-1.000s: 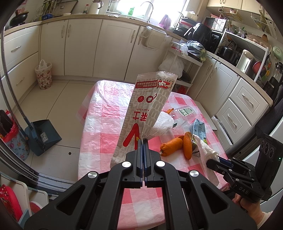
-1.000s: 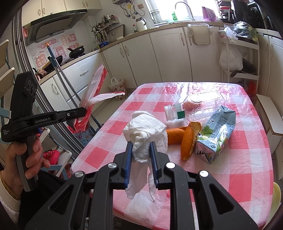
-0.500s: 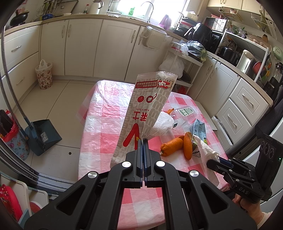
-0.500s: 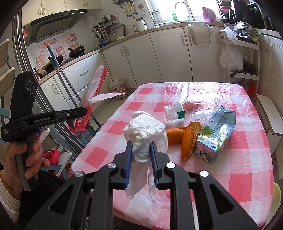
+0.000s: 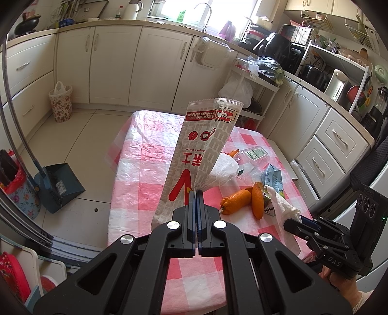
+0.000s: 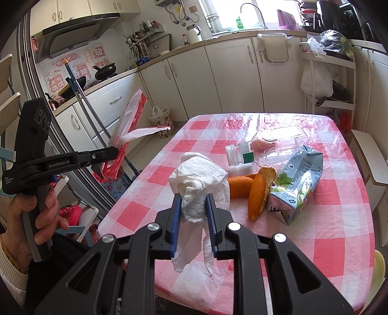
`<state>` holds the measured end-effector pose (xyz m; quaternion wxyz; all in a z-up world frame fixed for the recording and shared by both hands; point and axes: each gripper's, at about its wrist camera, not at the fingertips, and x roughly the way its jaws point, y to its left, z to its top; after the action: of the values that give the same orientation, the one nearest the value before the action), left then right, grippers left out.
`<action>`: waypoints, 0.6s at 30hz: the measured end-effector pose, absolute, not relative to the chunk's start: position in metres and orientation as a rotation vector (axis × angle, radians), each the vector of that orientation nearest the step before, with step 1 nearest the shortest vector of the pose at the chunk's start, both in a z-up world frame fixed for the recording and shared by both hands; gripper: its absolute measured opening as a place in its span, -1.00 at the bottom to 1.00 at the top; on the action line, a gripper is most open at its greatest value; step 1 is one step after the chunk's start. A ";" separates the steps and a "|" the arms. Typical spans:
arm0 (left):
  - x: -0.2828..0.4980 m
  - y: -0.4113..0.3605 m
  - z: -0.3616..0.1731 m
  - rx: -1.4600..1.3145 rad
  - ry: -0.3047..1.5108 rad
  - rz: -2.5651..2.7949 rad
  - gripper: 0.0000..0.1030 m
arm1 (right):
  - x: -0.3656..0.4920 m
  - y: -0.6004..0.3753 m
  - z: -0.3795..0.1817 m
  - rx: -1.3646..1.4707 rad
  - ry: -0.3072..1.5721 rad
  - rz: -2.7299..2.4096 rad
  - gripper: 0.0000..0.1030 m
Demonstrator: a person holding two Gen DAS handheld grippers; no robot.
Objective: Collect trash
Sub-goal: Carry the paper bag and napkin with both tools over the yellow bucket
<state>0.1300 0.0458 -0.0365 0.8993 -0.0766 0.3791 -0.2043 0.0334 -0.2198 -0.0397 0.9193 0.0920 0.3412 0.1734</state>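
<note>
Your right gripper [image 6: 193,213] clamps crumpled tissue [image 6: 199,180]; paper bag [image 5: 202,155], pinched in left gripper [image 5: 196,193], stands upright off to its left (mouth unseen).

Daylight poured from the window [image 5: 180,11] above the sink — overexposed in both views. It threw white glare across the plastic-covered bench [image 6: 242,121] at its far end. Both pictures were sharp and bright; fisheye distortion bent the cabinets [image 5: 116,65], and black vignetting cut off the corners.
</note>
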 end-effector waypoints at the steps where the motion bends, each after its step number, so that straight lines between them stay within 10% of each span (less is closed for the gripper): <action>1: 0.130 0.046 -0.037 -0.158 0.785 -0.423 -0.97 | 0.033 -0.220 -0.039 0.189 0.700 0.357 -0.58; 18: 0.118 0.022 -0.015 -0.268 0.748 -0.570 -0.97 | 0.004 -0.289 0.017 0.385 0.522 0.345 -0.57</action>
<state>0.1179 0.0221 -0.0155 0.8830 -0.1287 0.3591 -0.2736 0.0042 -0.2892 0.0168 0.9332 0.1883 0.2551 0.1689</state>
